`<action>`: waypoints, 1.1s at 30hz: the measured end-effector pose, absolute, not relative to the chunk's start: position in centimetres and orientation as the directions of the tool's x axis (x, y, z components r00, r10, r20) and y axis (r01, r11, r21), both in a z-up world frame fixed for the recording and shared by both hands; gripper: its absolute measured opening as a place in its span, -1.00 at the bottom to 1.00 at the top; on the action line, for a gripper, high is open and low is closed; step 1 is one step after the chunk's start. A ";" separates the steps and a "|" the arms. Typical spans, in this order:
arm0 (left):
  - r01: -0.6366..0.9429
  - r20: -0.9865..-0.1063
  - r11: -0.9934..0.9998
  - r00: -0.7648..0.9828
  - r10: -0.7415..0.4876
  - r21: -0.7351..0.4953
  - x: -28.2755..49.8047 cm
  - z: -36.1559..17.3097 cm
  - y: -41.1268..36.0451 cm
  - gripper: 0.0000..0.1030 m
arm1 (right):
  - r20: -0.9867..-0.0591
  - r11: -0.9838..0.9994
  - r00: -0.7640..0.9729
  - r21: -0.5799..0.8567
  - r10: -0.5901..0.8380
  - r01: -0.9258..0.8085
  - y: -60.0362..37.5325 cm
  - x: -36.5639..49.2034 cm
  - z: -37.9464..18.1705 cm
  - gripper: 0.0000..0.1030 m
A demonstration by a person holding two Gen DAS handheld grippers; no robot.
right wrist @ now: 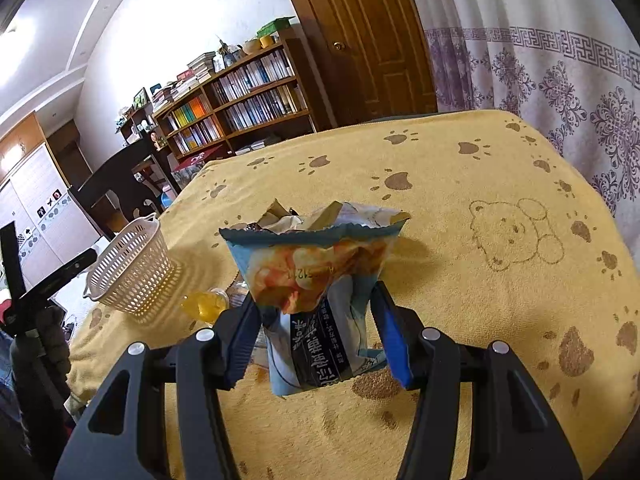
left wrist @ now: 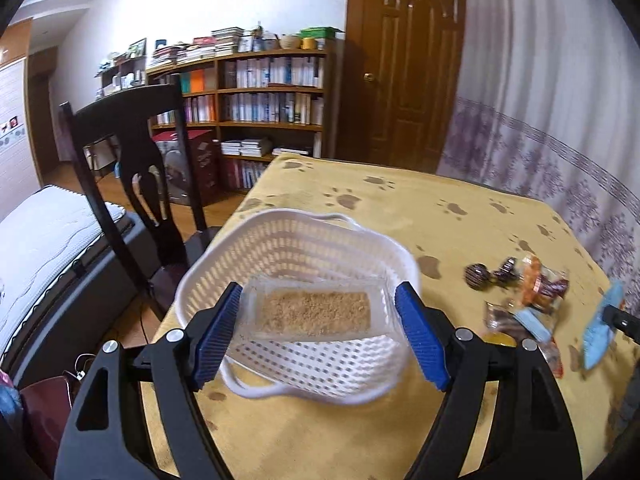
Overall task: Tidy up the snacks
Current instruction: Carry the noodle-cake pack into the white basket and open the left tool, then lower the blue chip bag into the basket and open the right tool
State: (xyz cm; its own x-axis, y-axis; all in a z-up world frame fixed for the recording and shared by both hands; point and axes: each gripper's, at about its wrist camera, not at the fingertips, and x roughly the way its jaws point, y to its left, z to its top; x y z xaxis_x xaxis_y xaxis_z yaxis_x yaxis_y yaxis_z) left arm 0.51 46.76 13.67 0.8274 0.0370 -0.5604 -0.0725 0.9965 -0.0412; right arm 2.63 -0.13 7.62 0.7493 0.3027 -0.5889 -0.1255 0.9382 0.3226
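My left gripper (left wrist: pixel 319 300) is shut on a clear-wrapped brown snack bar (left wrist: pixel 316 312), held by its two ends just above the white slotted basket (left wrist: pixel 280 248) at the table's left edge. My right gripper (right wrist: pixel 314 304) is shut on a blue snack bag (right wrist: pixel 316 276), pinched at its lower half and lifted off the cloth. In the left wrist view that bag (left wrist: pixel 600 328) shows at the far right. Loose snacks lie between the grippers: dark wrapped candies (left wrist: pixel 476 274), an orange-and-brown packet pile (left wrist: pixel 536 288) and a yellow jelly piece (right wrist: pixel 204 304).
The table wears a yellow paw-print cloth (right wrist: pixel 460 184) with a bear drawing (right wrist: pixel 512 236). A dark wooden chair (left wrist: pixel 132 152) stands off the left edge beside the basket (right wrist: pixel 132 272). A curtain (left wrist: pixel 560 100) hangs behind the far side.
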 end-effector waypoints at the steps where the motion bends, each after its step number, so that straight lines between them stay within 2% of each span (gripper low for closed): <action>1: -0.087 -0.557 0.995 0.829 0.049 -0.043 0.6 13.5 47.0 0.85 | -0.586 0.937 0.751 0.324 0.305 -0.128 -0.1 2.5 7.7 0.06; 17: -0.122 -0.562 0.990 0.825 0.064 -0.066 0.0 13.7 48.2 0.86 | -0.546 0.921 0.763 0.351 0.346 -0.166 0.9 1.1 9.1 0.06; 22: -0.090 -0.545 0.996 0.836 0.060 -0.028 -0.9 14.0 48.0 0.86 | -0.527 0.906 0.763 0.383 0.374 -0.180 1.7 1.5 9.9 0.06; 33: -0.051 -0.526 0.997 0.850 0.014 -0.054 -3.3 13.5 49.1 0.87 | -0.502 0.889 0.740 0.340 0.447 -0.306 9.9 4.6 13.6 0.06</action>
State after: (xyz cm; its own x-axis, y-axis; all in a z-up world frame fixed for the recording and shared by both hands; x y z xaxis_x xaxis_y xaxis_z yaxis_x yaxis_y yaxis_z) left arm -3.31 49.07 13.55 0.8502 0.0145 -0.5263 -0.0507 0.9972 -0.0544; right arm 4.63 9.92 13.60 0.7404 0.4472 -0.5017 -0.3063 0.8890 0.3404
